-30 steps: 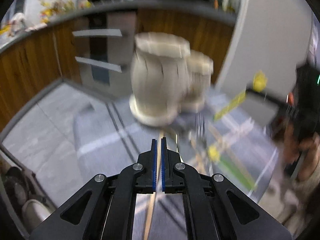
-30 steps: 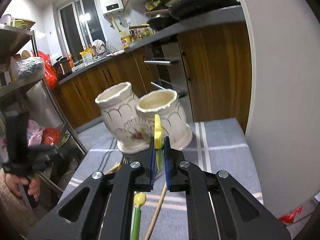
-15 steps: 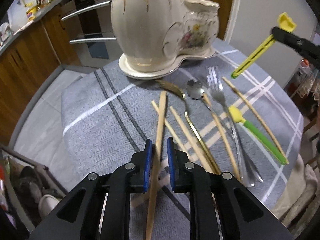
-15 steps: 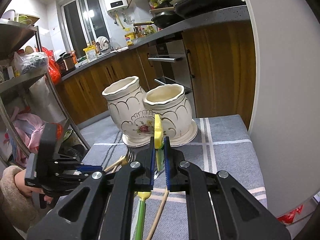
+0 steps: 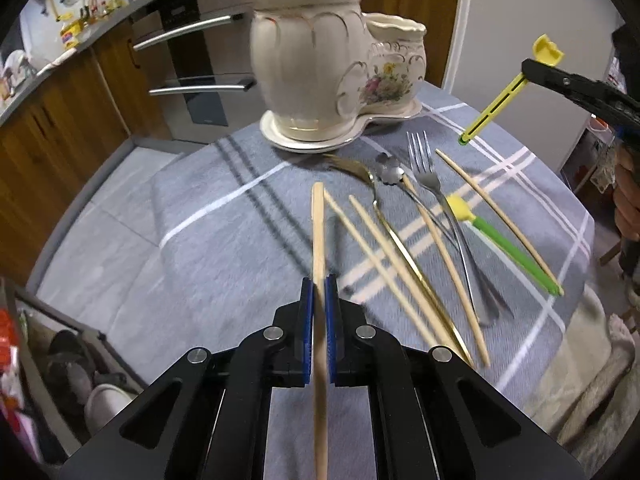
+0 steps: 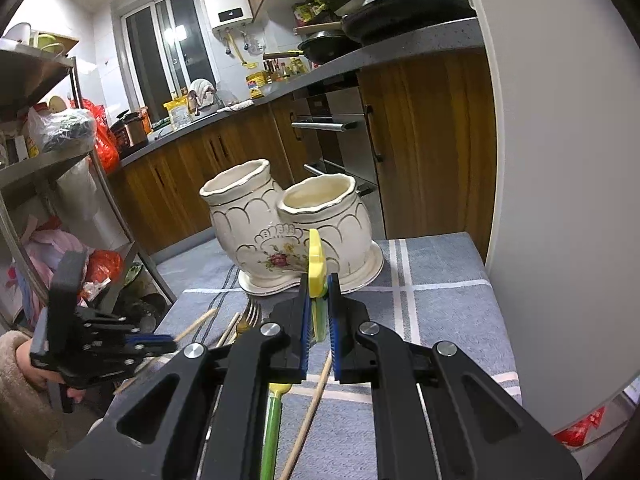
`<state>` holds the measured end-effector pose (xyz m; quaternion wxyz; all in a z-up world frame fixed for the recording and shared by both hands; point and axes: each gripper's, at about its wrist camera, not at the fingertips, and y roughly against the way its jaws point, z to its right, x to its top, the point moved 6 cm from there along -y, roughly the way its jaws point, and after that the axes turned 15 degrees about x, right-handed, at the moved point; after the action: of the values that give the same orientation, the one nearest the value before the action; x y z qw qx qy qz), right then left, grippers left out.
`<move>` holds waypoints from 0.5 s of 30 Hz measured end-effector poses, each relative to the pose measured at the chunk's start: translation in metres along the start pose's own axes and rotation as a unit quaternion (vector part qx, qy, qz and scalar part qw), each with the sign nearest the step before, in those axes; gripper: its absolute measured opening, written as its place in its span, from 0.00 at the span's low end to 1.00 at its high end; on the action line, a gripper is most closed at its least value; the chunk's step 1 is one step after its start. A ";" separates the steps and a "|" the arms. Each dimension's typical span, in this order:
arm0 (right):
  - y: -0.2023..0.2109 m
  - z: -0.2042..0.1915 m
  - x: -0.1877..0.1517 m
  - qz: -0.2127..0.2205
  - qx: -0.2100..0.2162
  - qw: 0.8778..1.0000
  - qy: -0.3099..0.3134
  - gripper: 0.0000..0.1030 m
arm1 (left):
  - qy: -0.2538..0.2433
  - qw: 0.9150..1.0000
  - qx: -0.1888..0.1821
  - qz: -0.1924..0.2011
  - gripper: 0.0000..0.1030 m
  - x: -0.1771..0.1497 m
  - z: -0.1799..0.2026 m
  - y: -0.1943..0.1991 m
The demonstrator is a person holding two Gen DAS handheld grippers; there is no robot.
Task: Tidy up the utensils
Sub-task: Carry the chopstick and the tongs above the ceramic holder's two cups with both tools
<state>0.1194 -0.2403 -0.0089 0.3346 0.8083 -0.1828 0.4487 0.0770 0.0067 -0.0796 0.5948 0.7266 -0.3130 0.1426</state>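
Wooden chopstick sits pinched in the closing left gripper, short of the ceramic double holder; right gripper clamps a yellow utensil before it; gripped off-centre, either may pivot and miss the mouths.

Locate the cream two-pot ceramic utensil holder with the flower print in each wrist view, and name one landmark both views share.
Left wrist view: the cream two-pot ceramic utensil holder stands at top centre, at the far end of the grey plaid tablecloth, taller pot on the left.
Right wrist view: it stands mid-frame, just beyond the right gripper.
Shared landmark: the silver oven handles behind it.
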 end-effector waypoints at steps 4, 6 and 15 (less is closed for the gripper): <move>0.001 0.001 0.008 0.007 -0.001 1.000 0.003 0.08 | 0.019 0.998 -0.020 0.055 0.07 0.011 -0.011 0.034; 0.002 -0.001 0.016 0.015 -0.001 1.000 0.009 0.08 | 0.032 0.994 -0.031 0.100 0.07 0.028 -0.016 0.057; 0.001 -0.015 0.080 0.076 -0.002 0.996 0.042 0.08 | 0.134 0.953 -0.072 0.261 0.07 0.125 -0.042 0.105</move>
<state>0.1520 -0.2298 0.0645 0.3083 0.7722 -0.2301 0.5057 0.1138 0.0005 0.0854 0.6241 0.5487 -0.4189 0.3661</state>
